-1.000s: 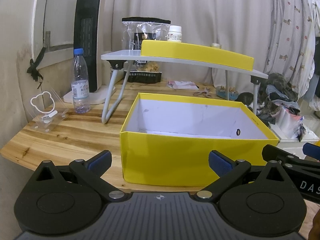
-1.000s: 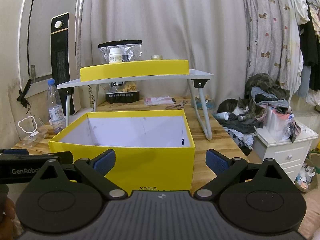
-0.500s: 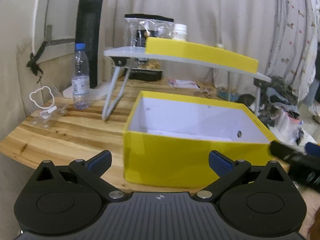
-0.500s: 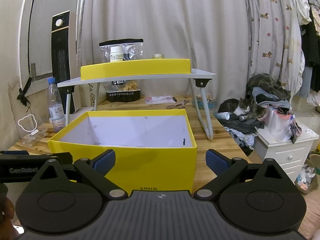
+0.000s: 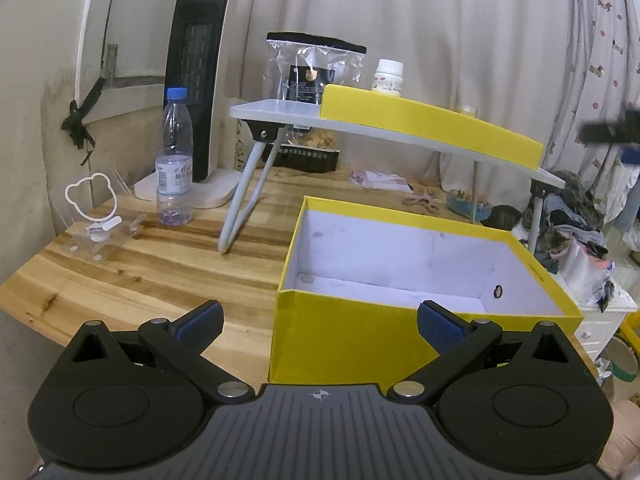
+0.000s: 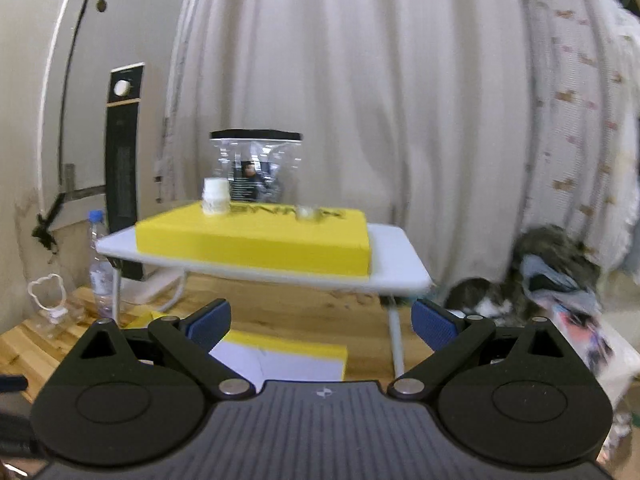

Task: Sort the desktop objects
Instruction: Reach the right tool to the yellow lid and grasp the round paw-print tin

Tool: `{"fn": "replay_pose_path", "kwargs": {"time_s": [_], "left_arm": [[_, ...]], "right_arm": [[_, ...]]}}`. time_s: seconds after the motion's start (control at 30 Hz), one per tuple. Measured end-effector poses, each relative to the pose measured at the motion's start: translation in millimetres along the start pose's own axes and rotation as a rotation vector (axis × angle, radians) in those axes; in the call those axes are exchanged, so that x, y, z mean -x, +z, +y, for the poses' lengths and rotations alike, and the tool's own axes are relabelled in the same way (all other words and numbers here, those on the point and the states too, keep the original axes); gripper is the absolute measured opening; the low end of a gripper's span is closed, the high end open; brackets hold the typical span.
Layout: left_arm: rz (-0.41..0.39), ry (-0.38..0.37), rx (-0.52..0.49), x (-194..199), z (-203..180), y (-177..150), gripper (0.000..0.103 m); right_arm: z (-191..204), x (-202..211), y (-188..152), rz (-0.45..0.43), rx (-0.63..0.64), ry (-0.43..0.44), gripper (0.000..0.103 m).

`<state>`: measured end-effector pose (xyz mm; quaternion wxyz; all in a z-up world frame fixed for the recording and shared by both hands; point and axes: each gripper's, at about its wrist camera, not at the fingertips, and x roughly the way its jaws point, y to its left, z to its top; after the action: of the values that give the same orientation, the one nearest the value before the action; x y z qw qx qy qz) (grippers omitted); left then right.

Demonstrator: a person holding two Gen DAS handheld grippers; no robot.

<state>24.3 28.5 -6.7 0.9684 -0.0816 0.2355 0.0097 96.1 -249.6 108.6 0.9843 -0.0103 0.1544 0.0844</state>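
Note:
An open yellow box [image 5: 360, 336] with a white inside stands on the wooden desk [image 5: 160, 264]; its far part shows in the right wrist view [image 6: 304, 354]. Its yellow lid [image 6: 252, 244] lies on a small grey folding table [image 6: 400, 256], with a white pill bottle [image 6: 215, 196], a small jar [image 6: 310, 213] and a clear zip bag [image 6: 256, 168] on or behind it. My left gripper [image 5: 320, 322] is open and empty just in front of the box. My right gripper [image 6: 321, 320] is open and empty, raised above the box and facing the lid.
A water bottle [image 5: 175, 160] and a clear bear-shaped stand [image 5: 96, 220] sit at the desk's left. A black tower heater [image 5: 198, 80] stands behind them. Scissors [image 5: 420, 202] and papers [image 5: 376, 178] lie under the folding table. Clothes and a cat [image 6: 480, 304] are at the right.
My right gripper has risen and moved forward over the box, now level with the lid. My left gripper has lifted slightly and shifted left, looking down into the box.

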Motion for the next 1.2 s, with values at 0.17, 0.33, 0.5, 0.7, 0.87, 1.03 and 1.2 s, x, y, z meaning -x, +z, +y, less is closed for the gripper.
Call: {"fn": "replay_pose_path", "kwargs": {"time_s": [0.17,0.33,0.5,0.7,0.87,1.03,1.2], "left_arm": [[0.004,-0.007,0.014,-5.0,3.4,-0.9,0.103],[0.019,-0.005,0.030,-11.1,8.8,-2.6,0.103],[0.031,-0.006,0.040,-14.4,13.4,-5.5,0.103],[0.041,-0.004,0.036,-15.1,16.5,-7.6,0.103],[0.047,-0.002,0.038,-15.0,19.3,-9.1,0.103],[0.052,-0.005,0.045,-15.6,22.8,-10.7,0.103],[0.056,-0.027,0.038,-15.5,20.7,-12.2,0.103]], "right_arm": [[-26.3,-52.6,57.4,0.099,0.049,0.094,0.103],[-26.9,-113.2,95.7,0.206,0.132,0.131,0.103],[-13.1,-167.9,113.5,0.295,0.202,0.122,0.100],[-8.6,-215.0,125.1,0.391,0.235,0.143,0.066],[-9.7,-242.4,128.2,0.441,0.188,0.187,0.056],[-10.4,-252.2,126.4,0.469,0.203,0.198,0.035],[-13.4,-235.4,129.1,0.444,0.209,0.214,0.035]]}}
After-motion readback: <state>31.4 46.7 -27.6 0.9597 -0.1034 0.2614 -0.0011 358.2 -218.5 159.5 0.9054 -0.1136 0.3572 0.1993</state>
